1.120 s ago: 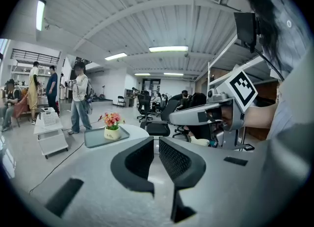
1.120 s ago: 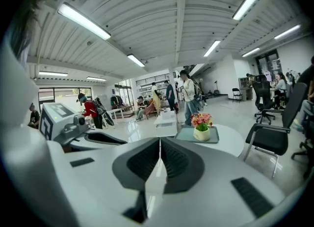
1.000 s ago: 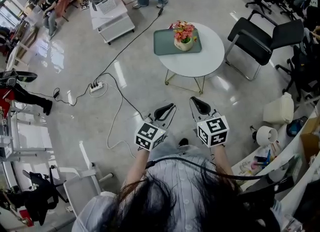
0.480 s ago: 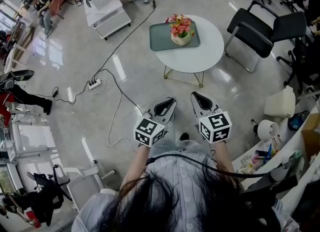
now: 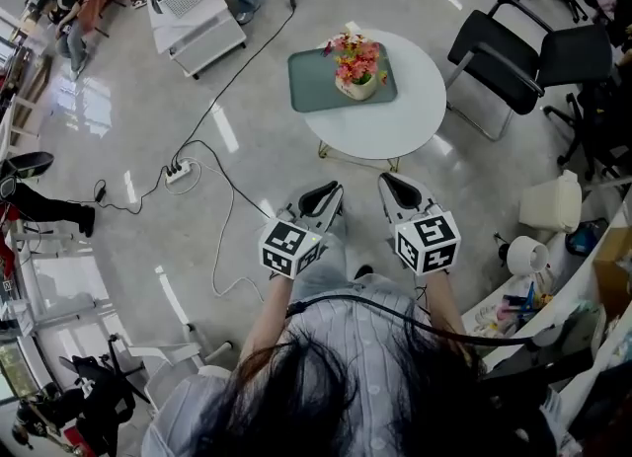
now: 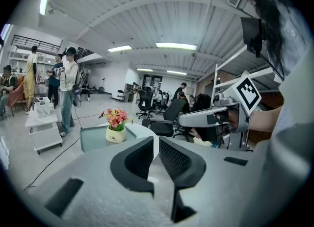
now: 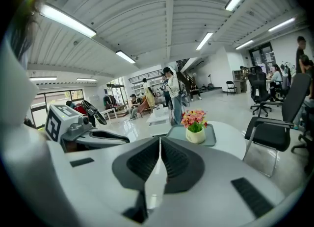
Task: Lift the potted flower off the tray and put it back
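A small cream pot of pink and orange flowers (image 5: 356,68) stands on a grey-green tray (image 5: 314,80) on a round white table (image 5: 395,114). The same potted flower (image 6: 116,127) (image 7: 195,126) shows ahead in both gripper views, on the tray (image 6: 92,137) (image 7: 210,136). My left gripper (image 5: 329,193) and right gripper (image 5: 393,185) hang side by side over the floor, short of the table. Both are shut with nothing between their fingers. They are well apart from the pot.
A black chair (image 5: 521,62) stands right of the table. A cable and power strip (image 5: 179,173) lie on the floor at the left. A white cart (image 5: 192,16) and standing people are beyond the table. Desks with clutter line the right edge.
Both grippers and the person have moved forward toward the round table. The table and pot now sit nearer in the head view. The jaws stay shut.
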`<action>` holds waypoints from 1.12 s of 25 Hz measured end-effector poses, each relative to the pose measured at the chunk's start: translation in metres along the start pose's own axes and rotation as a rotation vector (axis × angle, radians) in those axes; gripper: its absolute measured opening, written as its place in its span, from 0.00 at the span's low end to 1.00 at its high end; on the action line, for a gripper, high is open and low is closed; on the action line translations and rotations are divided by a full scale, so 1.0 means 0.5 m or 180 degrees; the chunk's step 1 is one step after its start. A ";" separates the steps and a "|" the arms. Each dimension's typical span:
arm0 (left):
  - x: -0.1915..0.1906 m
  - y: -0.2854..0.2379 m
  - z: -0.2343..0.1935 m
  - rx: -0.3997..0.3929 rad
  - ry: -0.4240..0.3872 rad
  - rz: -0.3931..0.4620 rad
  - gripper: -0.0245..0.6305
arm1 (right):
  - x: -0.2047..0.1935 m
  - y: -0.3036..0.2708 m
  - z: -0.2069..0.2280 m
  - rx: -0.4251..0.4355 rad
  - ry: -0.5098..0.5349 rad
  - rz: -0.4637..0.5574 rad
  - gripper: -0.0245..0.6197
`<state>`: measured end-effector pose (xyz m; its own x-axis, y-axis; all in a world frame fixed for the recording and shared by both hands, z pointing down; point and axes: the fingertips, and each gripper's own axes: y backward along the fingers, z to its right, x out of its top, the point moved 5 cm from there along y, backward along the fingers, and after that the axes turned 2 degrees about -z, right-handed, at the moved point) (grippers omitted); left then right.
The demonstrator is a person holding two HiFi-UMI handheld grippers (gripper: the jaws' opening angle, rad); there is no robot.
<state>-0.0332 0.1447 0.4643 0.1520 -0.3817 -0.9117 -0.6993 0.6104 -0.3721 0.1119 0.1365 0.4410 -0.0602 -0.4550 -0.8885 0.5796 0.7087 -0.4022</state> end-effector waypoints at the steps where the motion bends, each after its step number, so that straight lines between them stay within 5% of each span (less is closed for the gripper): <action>1: 0.007 -0.009 -0.016 -0.0025 -0.0014 -0.0020 0.07 | 0.009 -0.014 0.007 -0.0024 -0.0012 -0.0002 0.09; 18: 0.062 -0.087 -0.285 -0.0295 0.0025 -0.0125 0.07 | 0.103 -0.231 0.053 -0.0174 -0.0192 -0.0177 0.09; 28: 0.071 -0.127 -0.362 -0.0534 0.0014 -0.0162 0.07 | 0.094 -0.277 0.066 -0.0348 -0.0298 -0.0280 0.09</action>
<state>-0.1100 -0.0332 0.4872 0.1874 -0.4123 -0.8916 -0.7975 0.4660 -0.3831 0.0554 -0.0007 0.4624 -0.0281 -0.5625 -0.8263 0.4833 0.7160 -0.5038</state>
